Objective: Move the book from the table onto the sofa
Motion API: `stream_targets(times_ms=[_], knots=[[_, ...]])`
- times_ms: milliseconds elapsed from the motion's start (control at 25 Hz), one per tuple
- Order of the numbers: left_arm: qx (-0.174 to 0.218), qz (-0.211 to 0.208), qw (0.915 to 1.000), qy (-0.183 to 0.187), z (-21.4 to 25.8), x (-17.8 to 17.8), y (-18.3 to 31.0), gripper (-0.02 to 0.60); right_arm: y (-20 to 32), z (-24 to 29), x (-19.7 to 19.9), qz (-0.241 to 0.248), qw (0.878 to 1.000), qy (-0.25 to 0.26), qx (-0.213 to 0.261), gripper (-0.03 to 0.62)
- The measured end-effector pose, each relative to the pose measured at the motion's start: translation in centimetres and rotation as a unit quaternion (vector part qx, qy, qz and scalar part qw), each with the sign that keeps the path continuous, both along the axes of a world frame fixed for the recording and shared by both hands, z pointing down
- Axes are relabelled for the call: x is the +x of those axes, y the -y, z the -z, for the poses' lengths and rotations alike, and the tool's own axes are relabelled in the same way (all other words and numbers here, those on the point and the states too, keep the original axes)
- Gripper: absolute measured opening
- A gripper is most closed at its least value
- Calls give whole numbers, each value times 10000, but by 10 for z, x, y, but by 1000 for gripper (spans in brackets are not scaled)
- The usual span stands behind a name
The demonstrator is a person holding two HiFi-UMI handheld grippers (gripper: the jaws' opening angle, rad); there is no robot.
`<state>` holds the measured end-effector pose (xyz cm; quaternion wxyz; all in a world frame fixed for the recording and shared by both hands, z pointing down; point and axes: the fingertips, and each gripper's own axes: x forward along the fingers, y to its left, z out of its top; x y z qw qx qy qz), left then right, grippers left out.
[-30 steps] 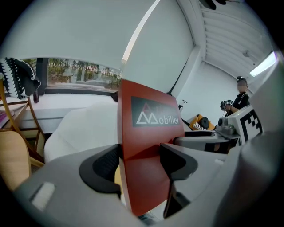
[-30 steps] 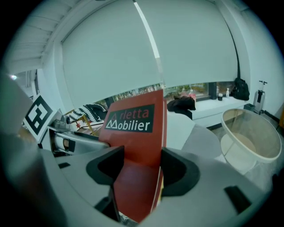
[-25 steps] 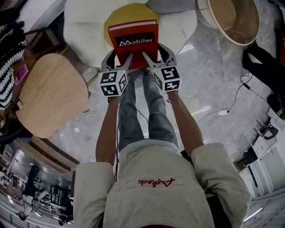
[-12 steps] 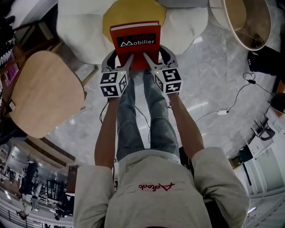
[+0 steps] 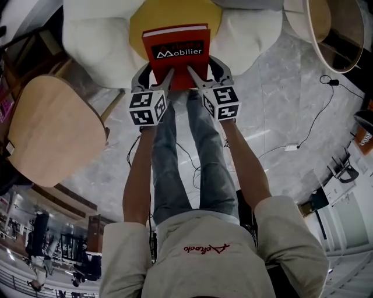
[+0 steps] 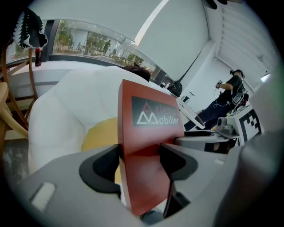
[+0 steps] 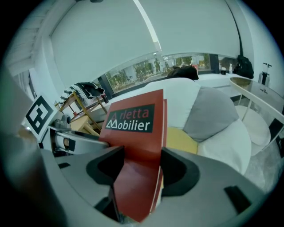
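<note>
A red book [image 5: 177, 51] with a black "Mobilier" label hangs in the air over the yellow cushion [image 5: 175, 17] of a white sofa [image 5: 96, 43]. My left gripper [image 5: 164, 80] is shut on the book's near left edge, and my right gripper [image 5: 192, 78] is shut on its near right edge. In the left gripper view the book [image 6: 144, 146] stands on edge between the jaws of that gripper [image 6: 139, 162], with the sofa [image 6: 66, 111] behind. The right gripper view shows the book [image 7: 135, 133] clamped the same way by the other gripper [image 7: 142, 170].
A round wooden table [image 5: 49, 131] stands at the left beside the sofa. A round wooden basket [image 5: 329, 26] sits at the upper right. A grey cushion [image 7: 213, 111] lies on the sofa. Cables [image 5: 315, 125] trail over the marble floor. The person's legs [image 5: 186, 157] are below the grippers.
The book and both grippers have shifted slightly further over the yellow cushion, and the sofa has come closer. Both grips are unchanged.
</note>
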<state>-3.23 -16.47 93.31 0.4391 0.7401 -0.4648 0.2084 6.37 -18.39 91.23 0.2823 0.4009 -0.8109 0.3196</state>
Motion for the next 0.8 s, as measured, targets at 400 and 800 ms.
stream_targets(times_ms=[400,800], knots=[[-160,12,9998,67,-56,-2,15,290,16,-58,-2,11,9997,1,-246,265],[-262,56,9996,110,-108,-5,35,290,36,-112,-5,-6,9990,-29,-445,265]])
